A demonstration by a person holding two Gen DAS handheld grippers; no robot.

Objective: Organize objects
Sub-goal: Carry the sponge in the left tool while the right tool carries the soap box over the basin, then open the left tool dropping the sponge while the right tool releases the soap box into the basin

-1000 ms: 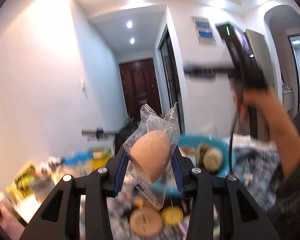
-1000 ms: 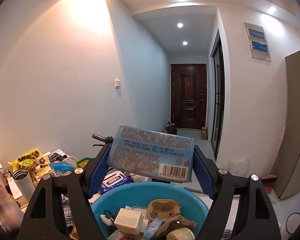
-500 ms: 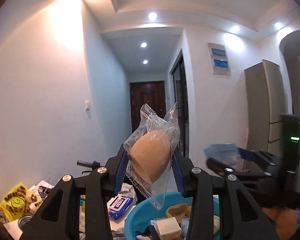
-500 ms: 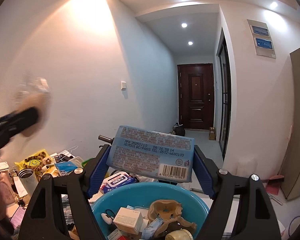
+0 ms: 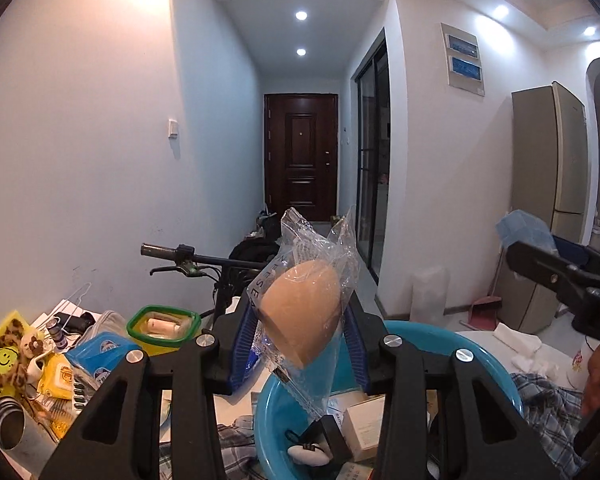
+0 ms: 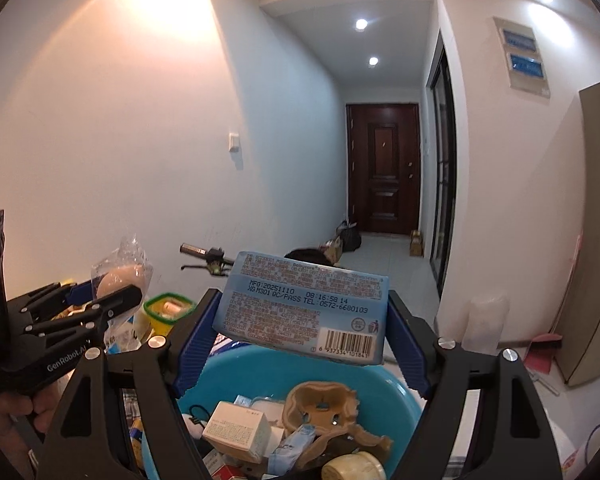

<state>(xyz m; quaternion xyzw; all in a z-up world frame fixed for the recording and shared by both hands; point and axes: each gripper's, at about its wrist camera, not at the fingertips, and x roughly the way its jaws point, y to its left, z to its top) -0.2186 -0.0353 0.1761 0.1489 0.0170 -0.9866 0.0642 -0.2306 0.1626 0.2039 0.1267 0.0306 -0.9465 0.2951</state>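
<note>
My left gripper [image 5: 303,330] is shut on a beige makeup sponge in a clear wrapper [image 5: 300,316], held up above the left rim of a blue basin [image 5: 488,354]. My right gripper [image 6: 300,328] is shut on a blue wet-wipes pack [image 6: 304,304] with a barcode, held level over the same blue basin [image 6: 396,392]. In the right wrist view the left gripper [image 6: 112,292] shows at the left with the sponge packet [image 6: 118,276]. The right gripper [image 5: 548,268] with its blue pack [image 5: 524,228] shows at the right edge of the left wrist view.
The basin holds a white carton [image 6: 238,430], a tan cardboard insert [image 6: 324,408] and a tape roll [image 6: 352,466]. Left of it lie a green-rimmed container [image 5: 164,326], blue wipes packs [image 5: 100,356], a yellow plush bag [image 5: 4,356] and a steel cup [image 5: 8,428]. Bike handlebars [image 5: 180,254] stand behind.
My left gripper has swung left with the sponge packet, so the table clutter and the basin's left side now show below it. The right gripper has dipped slightly, still holding the wipes pack.
</note>
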